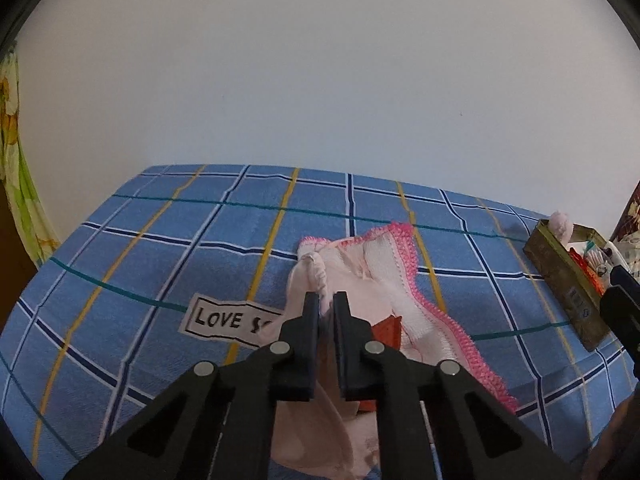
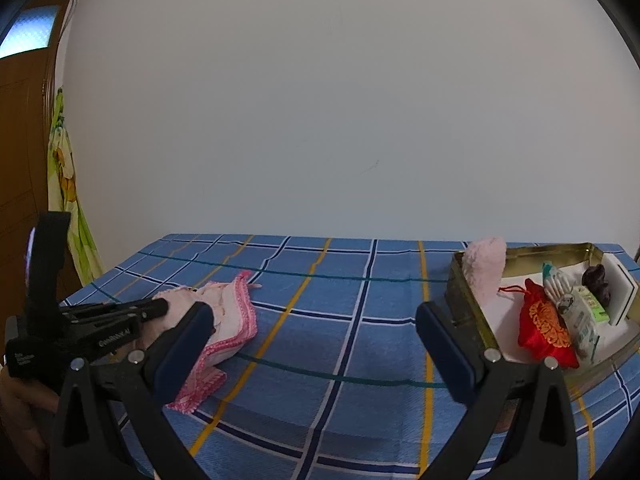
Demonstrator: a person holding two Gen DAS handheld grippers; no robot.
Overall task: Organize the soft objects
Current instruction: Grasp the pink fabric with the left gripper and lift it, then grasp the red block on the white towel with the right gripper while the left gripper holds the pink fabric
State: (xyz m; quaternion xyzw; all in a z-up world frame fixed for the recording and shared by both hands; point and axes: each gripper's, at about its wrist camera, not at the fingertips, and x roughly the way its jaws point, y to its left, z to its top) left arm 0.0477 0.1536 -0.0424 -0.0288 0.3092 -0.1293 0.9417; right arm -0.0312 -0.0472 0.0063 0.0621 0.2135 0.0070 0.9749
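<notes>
On the bed, blue plaid sheet (image 2: 320, 320) covers everything up to the plain white wall (image 2: 320, 100); a "LOVE" label patch (image 1: 224, 320) is printed on it, its right end hidden under the cloth. Left edge of view: wooden door (image 2: 20, 140) with a green-yellow floral fabric (image 2: 68, 200) hanging beside it.

Gold tin box (image 2: 472, 308) sits at the right side of the sheet, lid off. Inside: fluffy pink item (image 2: 486, 276) leaning over the near-left corner, red embroidered pouch (image 2: 544, 328), pack of cotton swabs (image 2: 560, 288), a green-white packet (image 2: 584, 320), a dark lumpy item (image 2: 596, 280), white block (image 2: 620, 288) against the far wall.

Pink cloth with crocheted hot-pink edging (image 1: 400, 280) lies crumpled left of centre, well apart from the tin. An orange-red piece (image 1: 386, 330) shows in its folds.

Left gripper (image 1: 326, 304): fingers nearly together, pinching a bunched fold of the pink cloth, which is drawn up between the pads.

Right gripper (image 2: 316, 332): fingers wide apart, nothing between them, over bare sheet between cloth and tin; right finger (image 2: 448, 344) sits just beside the tin's near wall, contact unclear.
</notes>
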